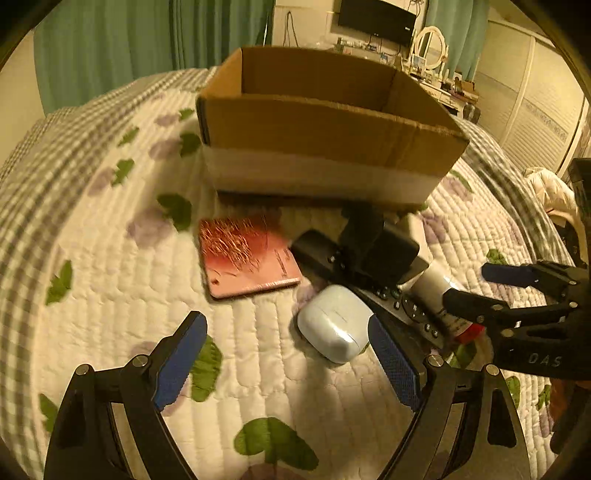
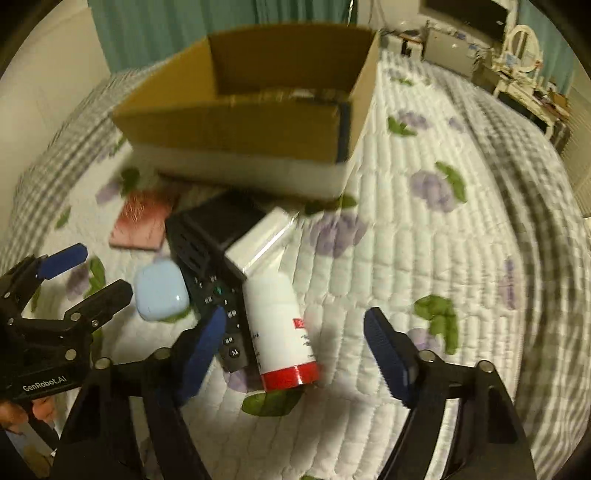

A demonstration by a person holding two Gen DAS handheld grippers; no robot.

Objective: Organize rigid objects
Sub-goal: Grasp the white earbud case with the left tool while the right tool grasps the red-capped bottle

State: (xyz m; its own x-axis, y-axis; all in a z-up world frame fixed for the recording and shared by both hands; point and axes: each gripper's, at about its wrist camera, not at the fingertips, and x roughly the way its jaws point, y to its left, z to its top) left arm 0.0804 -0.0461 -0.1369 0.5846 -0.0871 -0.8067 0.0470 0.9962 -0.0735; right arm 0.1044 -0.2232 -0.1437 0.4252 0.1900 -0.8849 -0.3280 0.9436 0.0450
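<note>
An open cardboard box (image 1: 325, 125) stands on the bed, also in the right wrist view (image 2: 236, 122). In front of it lie a pink notebook (image 1: 247, 254), a pale blue case (image 1: 334, 323), a black remote (image 2: 210, 266), a black block (image 1: 373, 247) and a white bottle with a red cap (image 2: 277, 328). My left gripper (image 1: 288, 358) is open and empty, just before the blue case. My right gripper (image 2: 295, 354) is open and empty, around the bottle's cap end. Each gripper shows in the other's view: the right one (image 1: 476, 288) and the left one (image 2: 96, 269).
The quilted bedspread (image 1: 110, 258) with leaf and flower print covers the bed. A dresser with a mirror (image 1: 430, 48) and a television (image 1: 376, 18) stand at the far wall. Green curtains (image 1: 147, 44) hang behind the box. A wardrobe (image 1: 535, 118) is at the right.
</note>
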